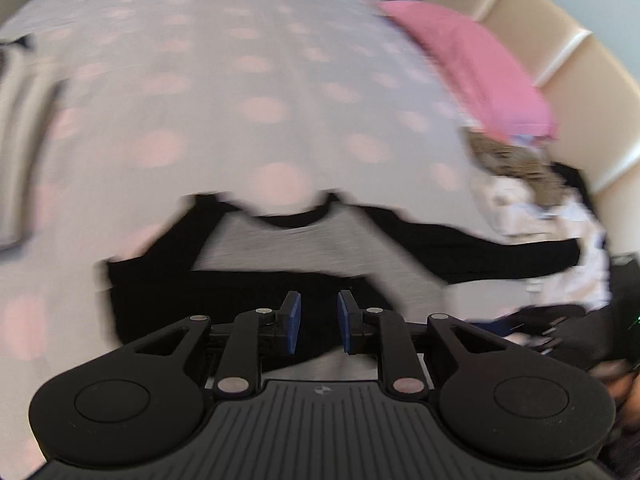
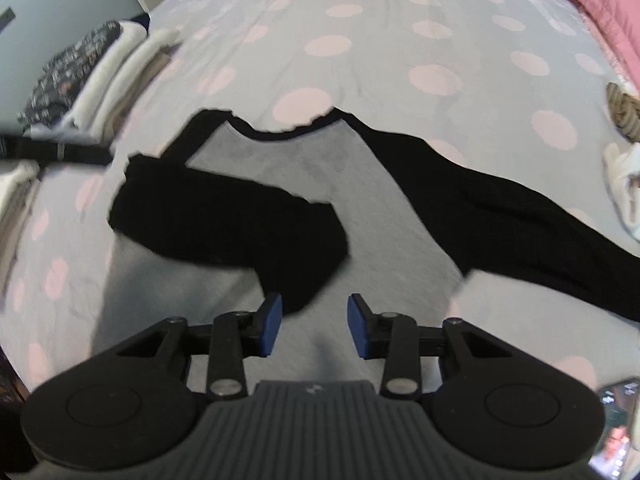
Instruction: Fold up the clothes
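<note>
Shirt (image 2: 304,184) flat on dotted bed (image 2: 360,20), left sleeve (image 2: 224,220) folded across, pink blanket (image 1: 472,64) beyond, folded stack (image 2: 104,76) only in right view, left gripper (image 1: 319,322) narrowly parted, empty, right gripper (image 2: 315,328) wider, empty.

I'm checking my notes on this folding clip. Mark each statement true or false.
1. One black sleeve lies folded across the grey-bodied raglan shirt. True.
2. The other black sleeve is folded in too. False: it lies stretched outward.
3. The right gripper clamps the shirt. False: its fingers stand apart, nothing between them.
4. The bedsheet with pink dots lies under the shirt. True.
5. A pink blanket covers the shirt. False: it lies apart, by the headboard.
</note>
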The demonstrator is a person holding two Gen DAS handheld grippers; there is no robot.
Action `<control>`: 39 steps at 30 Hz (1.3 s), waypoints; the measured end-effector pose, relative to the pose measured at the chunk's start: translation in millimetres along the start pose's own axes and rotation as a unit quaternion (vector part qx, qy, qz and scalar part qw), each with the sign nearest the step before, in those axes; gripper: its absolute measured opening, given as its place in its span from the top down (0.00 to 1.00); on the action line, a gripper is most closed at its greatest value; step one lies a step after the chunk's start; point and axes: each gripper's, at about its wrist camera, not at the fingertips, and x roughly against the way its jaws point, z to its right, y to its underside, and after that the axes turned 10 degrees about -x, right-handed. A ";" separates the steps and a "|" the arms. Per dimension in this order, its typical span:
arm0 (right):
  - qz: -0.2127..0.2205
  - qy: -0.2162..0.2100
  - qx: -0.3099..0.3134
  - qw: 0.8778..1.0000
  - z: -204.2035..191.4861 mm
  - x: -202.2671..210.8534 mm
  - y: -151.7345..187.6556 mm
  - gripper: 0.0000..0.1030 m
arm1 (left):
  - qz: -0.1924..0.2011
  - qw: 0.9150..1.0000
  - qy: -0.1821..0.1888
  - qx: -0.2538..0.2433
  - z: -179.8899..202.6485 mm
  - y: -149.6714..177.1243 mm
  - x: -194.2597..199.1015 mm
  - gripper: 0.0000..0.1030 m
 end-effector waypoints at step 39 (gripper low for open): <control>-0.015 0.075 -0.094 0.993 78.2 -39.4 -53.2 0.96 | -0.142 0.986 -0.082 -0.041 -90.9 66.8 -66.9 0.85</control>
